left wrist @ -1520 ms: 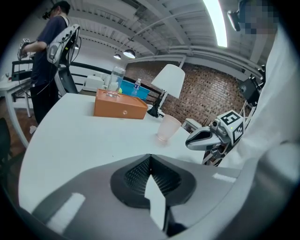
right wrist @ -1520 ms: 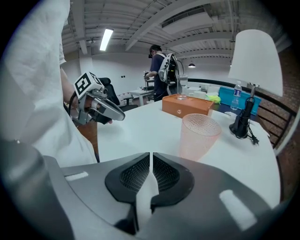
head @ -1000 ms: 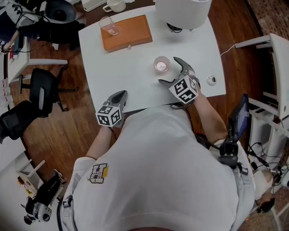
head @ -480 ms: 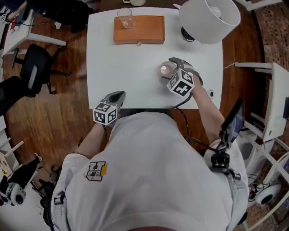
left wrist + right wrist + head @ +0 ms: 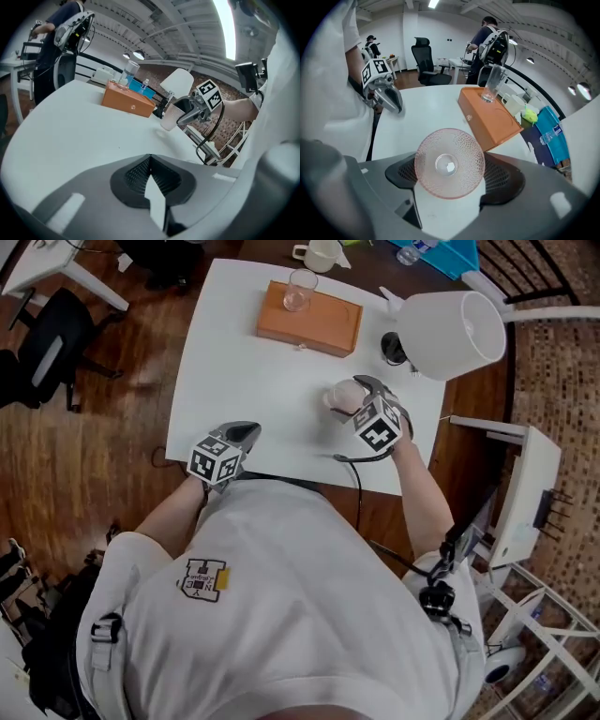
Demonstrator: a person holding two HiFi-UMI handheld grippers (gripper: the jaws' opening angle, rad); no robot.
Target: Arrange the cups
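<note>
A pink textured cup (image 5: 343, 397) is gripped between the pads of my right gripper (image 5: 354, 416) at the table's right middle. In the right gripper view I look at its round base (image 5: 449, 163), with a pad pressing on either side. The left gripper view shows the cup (image 5: 169, 115) tilted and clear of the tabletop. A clear glass (image 5: 300, 289) stands on an orange box (image 5: 309, 320) at the table's far side. My left gripper (image 5: 246, 432) rests shut and empty at the near left edge.
The white table (image 5: 244, 371) carries a white lamp shade (image 5: 455, 334) at its far right, next to the box. A white mug (image 5: 319, 254) and blue items lie on the wooden surface beyond. An office chair (image 5: 47, 343) stands to the left.
My right gripper's jaws moved in from beside the pink cup and closed round it; the cup now sits tilted in the grip. The left gripper stayed put.
</note>
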